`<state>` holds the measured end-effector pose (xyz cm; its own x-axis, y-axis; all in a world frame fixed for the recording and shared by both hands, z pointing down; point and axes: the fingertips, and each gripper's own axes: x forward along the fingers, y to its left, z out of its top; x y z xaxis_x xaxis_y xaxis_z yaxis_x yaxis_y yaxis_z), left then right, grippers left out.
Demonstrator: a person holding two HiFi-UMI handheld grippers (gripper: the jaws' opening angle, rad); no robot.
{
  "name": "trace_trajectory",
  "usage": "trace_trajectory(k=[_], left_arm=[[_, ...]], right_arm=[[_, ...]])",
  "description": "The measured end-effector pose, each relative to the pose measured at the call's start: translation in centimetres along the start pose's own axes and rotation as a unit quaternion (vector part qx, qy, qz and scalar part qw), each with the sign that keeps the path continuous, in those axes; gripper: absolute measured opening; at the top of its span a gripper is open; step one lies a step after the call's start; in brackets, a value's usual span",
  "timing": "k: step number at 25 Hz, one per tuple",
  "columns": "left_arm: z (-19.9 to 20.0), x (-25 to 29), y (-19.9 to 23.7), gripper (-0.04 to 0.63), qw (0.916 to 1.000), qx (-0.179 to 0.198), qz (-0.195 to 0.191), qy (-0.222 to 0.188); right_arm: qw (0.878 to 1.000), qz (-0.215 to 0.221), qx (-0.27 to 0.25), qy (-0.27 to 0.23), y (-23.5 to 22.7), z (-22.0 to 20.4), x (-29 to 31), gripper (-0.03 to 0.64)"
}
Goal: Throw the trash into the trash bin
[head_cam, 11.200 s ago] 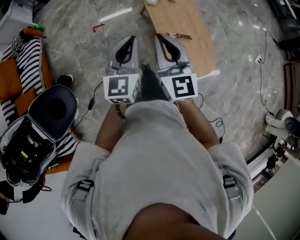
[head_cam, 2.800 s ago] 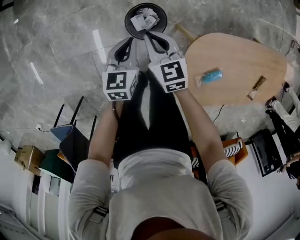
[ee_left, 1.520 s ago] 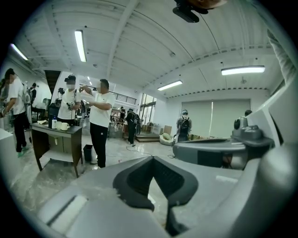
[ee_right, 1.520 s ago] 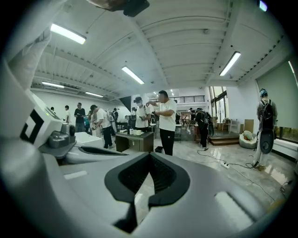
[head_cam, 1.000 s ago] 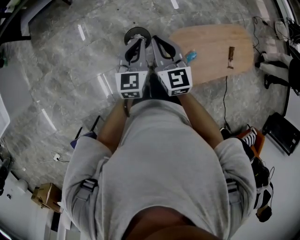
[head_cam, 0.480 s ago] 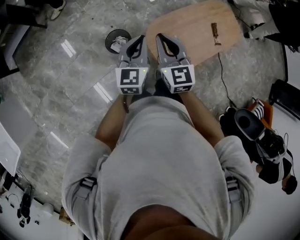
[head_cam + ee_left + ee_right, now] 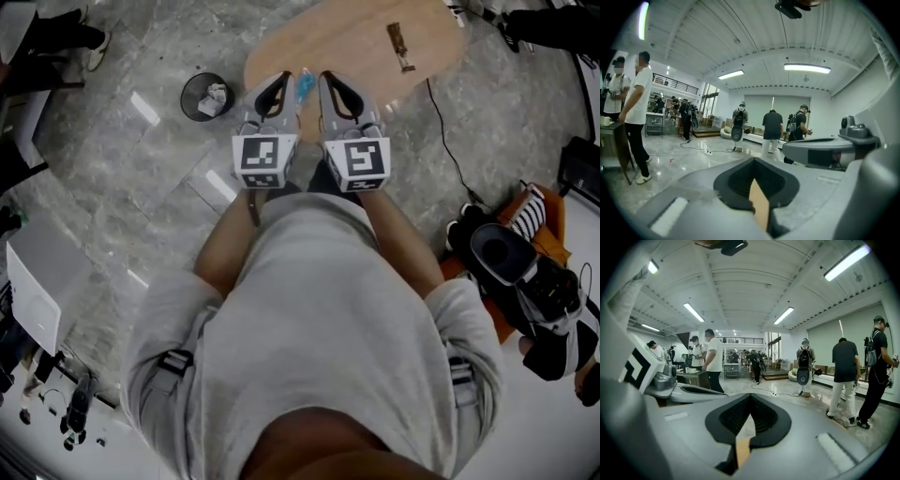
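The black round trash bin [image 7: 206, 96] stands on the grey marble floor at the upper left of the head view, with crumpled white paper [image 7: 216, 97] inside. Ahead lies a low wooden table [image 7: 361, 33] carrying a blue wrapper [image 7: 303, 84] near its front edge and a brown scrap [image 7: 400, 47] farther back. My left gripper [image 7: 273, 82] and right gripper [image 7: 325, 81] are held side by side just before the table, the blue wrapper showing between them. In the gripper views, the left gripper [image 7: 752, 160] and right gripper [image 7: 750, 397] are both shut with nothing between the jaws.
Several people stand about the hall [image 7: 772, 129] [image 7: 712, 359]. A cable [image 7: 448, 141] trails across the floor right of the table. Shoes and a striped bag [image 7: 525, 253] lie at the right. A white desk [image 7: 37, 291] sits at the left.
The view has swung: the bin slid from straight ahead off to the left and the wooden table came in front. Both grippers travelled together, still shut.
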<state>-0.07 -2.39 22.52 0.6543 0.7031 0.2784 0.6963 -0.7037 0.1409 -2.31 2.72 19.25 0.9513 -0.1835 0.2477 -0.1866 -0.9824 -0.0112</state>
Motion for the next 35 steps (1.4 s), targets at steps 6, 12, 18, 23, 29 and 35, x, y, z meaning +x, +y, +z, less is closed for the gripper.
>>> trace_trajectory(k=[6, 12, 18, 23, 29, 35], left_arm=[[-0.7, 6.5, -10.1, 0.018, 0.9997, -0.016, -0.006, 0.015], [-1.5, 8.6, -14.4, 0.018, 0.9995, -0.015, -0.013, 0.027], [-4.2, 10.2, -14.8, 0.018, 0.9968, -0.02, -0.048, 0.061], [-6.8, 11.7, -15.2, 0.018, 0.991, 0.0, -0.098, 0.092], [-8.0, 15.4, -15.7, 0.018, 0.9851, 0.021, -0.13, 0.11], [-9.9, 21.5, -17.2, 0.017, 0.9822, 0.031, -0.133, 0.129]], right_arm=[[1.0, 0.006, -0.012, -0.001, -10.2, -1.1, -4.1, 0.008], [1.0, -0.022, 0.012, 0.017, -15.8, -3.4, -6.9, 0.008], [0.996, -0.059, 0.031, 0.056, -17.5, -6.9, -7.5, 0.008], [0.991, -0.088, 0.04, 0.089, -19.2, -9.8, -7.0, 0.008], [0.985, -0.118, 0.068, 0.106, -22.8, -12.6, -6.0, 0.008], [0.98, -0.135, 0.076, 0.123, -28.4, -16.5, -4.5, 0.008]])
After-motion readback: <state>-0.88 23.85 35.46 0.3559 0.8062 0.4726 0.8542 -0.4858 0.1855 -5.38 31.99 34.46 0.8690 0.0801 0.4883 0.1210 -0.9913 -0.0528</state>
